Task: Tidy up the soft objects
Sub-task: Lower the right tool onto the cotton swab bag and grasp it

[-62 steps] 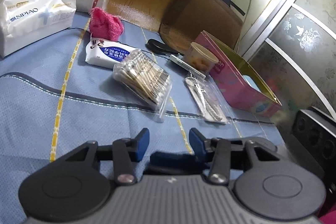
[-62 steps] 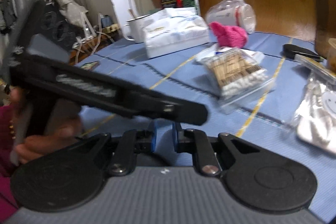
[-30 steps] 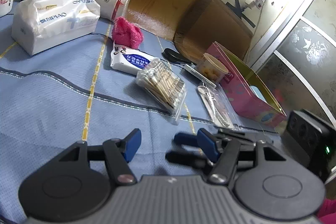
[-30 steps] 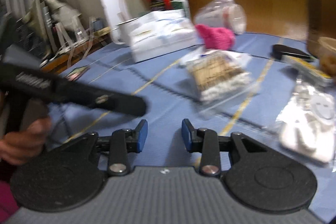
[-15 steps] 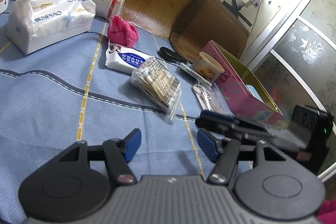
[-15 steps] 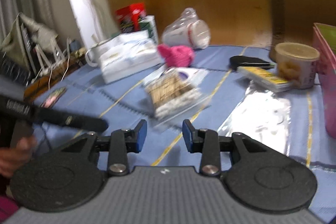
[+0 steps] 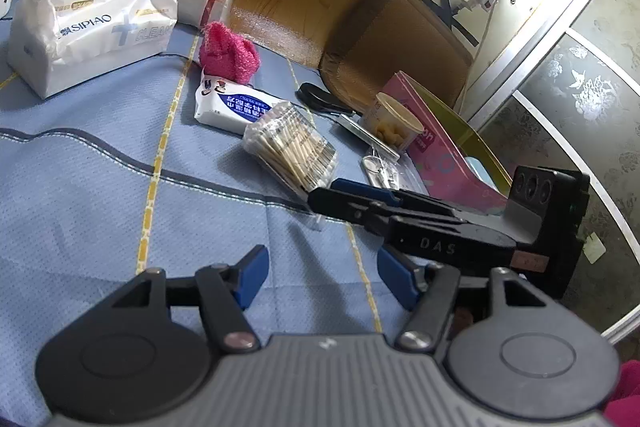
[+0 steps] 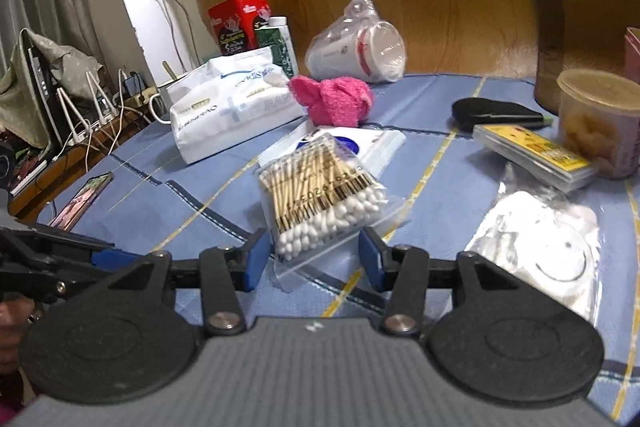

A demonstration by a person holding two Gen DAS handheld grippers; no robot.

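Note:
A clear bag of cotton swabs (image 8: 324, 195) lies on the blue tablecloth (image 8: 200, 203), also in the left wrist view (image 7: 294, 149). My right gripper (image 8: 310, 259) is open, its tips on either side of the bag's near end, not closed on it. It shows from the side in the left wrist view (image 7: 332, 193), reaching toward the bag. My left gripper (image 7: 320, 279) is open and empty above the cloth, nearer than the bag. A pink fuzzy cloth (image 8: 334, 101) (image 7: 228, 53), a wet-wipe pack (image 7: 234, 107) and a white tissue pack (image 7: 88, 23) lie farther back.
A pink box (image 7: 444, 151) stands open at right. A snack cup (image 8: 600, 123), a yellow card pack (image 8: 532, 155), a black case (image 8: 494, 113) and a smiley plastic pouch (image 8: 548, 251) lie right. Bagged cups (image 8: 356, 47), a red tin (image 8: 238, 21) and a phone (image 8: 82, 201) are left and behind.
My right gripper moved forward up to the cotton swab bag and opened wider around its near end. My left gripper stayed open, shifting only slightly.

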